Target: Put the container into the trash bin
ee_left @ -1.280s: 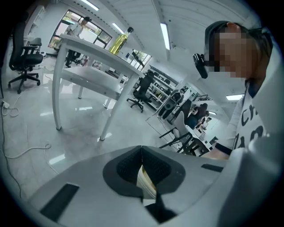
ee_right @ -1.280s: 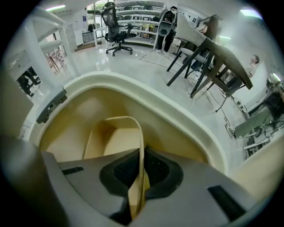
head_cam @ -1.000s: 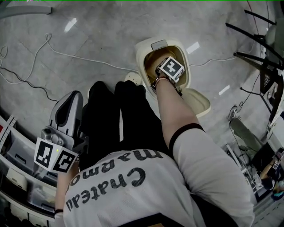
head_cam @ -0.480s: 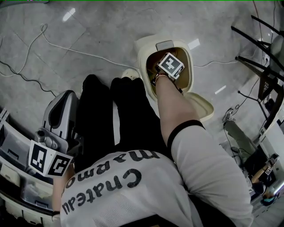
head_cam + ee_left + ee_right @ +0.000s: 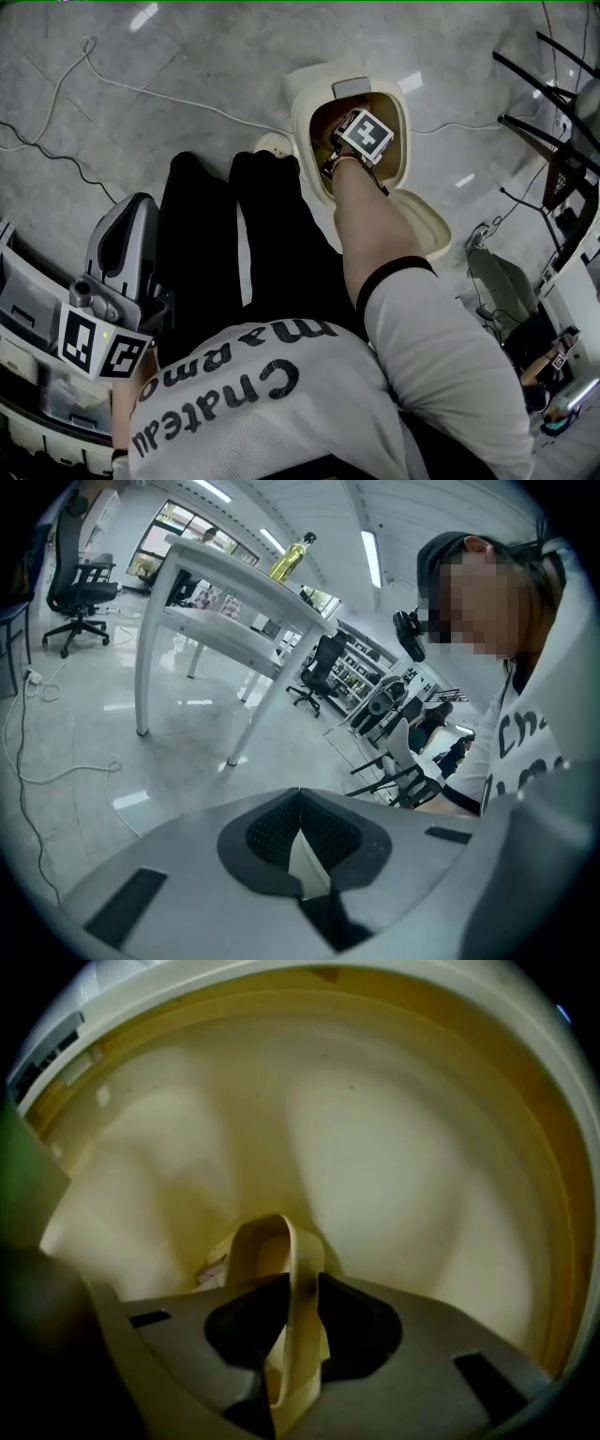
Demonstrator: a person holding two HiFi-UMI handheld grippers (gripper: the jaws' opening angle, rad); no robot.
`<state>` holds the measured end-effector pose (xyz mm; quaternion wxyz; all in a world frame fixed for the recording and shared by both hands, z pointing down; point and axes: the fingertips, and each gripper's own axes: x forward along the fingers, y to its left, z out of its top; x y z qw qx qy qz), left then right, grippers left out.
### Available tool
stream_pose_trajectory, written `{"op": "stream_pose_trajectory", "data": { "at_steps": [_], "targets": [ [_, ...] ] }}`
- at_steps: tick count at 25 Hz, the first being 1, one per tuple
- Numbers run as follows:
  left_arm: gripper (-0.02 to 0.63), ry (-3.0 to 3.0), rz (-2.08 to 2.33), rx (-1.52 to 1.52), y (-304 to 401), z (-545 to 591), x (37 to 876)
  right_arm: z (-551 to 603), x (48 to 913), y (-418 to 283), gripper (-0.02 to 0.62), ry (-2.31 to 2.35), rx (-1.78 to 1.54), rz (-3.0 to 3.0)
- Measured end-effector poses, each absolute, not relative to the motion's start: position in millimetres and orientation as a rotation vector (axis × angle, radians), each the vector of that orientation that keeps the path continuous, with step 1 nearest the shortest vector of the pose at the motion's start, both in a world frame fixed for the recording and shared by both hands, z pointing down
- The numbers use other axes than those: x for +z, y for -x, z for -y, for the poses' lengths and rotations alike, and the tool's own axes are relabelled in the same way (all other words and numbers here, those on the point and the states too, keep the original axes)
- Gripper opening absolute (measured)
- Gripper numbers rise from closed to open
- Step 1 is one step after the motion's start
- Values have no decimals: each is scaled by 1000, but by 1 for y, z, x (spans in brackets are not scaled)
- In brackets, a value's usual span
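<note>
A cream trash bin (image 5: pixel 302 112) stands on the floor with its lid (image 5: pixel 417 220) flipped open. My right gripper (image 5: pixel 362 137) reaches straight down into it, jaws hidden below the marker cube. In the right gripper view, a squashed cream container (image 5: pixel 292 1269) stands on edge between the jaws of my right gripper (image 5: pixel 298 1288). The jaws are opening while the pads still touch its walls. Around it is the yellowish bin wall (image 5: pixel 375 1129). My left gripper (image 5: pixel 122 253) hangs by the person's left side; its jaws (image 5: pixel 300 794) meet at the tips and hold nothing.
White cables (image 5: pixel 141 89) trail over the grey floor. Shelving with trays (image 5: pixel 23 309) is at the lower left, and black stands (image 5: pixel 553 122) at the right. A white table (image 5: pixel 234 602) with a yellow bottle (image 5: pixel 291 560) and office chairs (image 5: pixel 80 592) stand further off.
My right gripper has sunk slightly deeper into the bin. The left gripper has stayed about where it was.
</note>
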<state>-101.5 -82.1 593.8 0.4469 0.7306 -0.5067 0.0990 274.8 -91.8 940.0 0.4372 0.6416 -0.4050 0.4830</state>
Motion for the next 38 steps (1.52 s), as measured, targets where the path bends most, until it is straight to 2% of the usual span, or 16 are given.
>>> {"op": "stream_pose_trajectory", "data": {
  "at_steps": [2, 10, 15, 29, 34, 38],
  "targets": [
    [23, -1801, 1245, 242, 99, 78, 587, 95, 932, -274, 142, -1609, 1198, 1013],
    [24, -1813, 1236, 220, 109, 72, 540, 104, 876, -271, 144, -1697, 1209, 982],
    [24, -1943, 1183, 139, 115, 87, 496, 112, 807, -257, 144, -1848, 1221, 1005],
    [24, -2421, 1012, -92, 150, 89, 291, 102, 494, -220, 123, -2519, 1288, 1420],
    [23, -2532, 934, -173, 139, 72, 228, 74, 377, -206, 110, -2629, 1204, 1704],
    [24, -2660, 838, -253, 123, 58, 180, 52, 276, -200, 89, -2700, 956, 1966]
  ]
}}
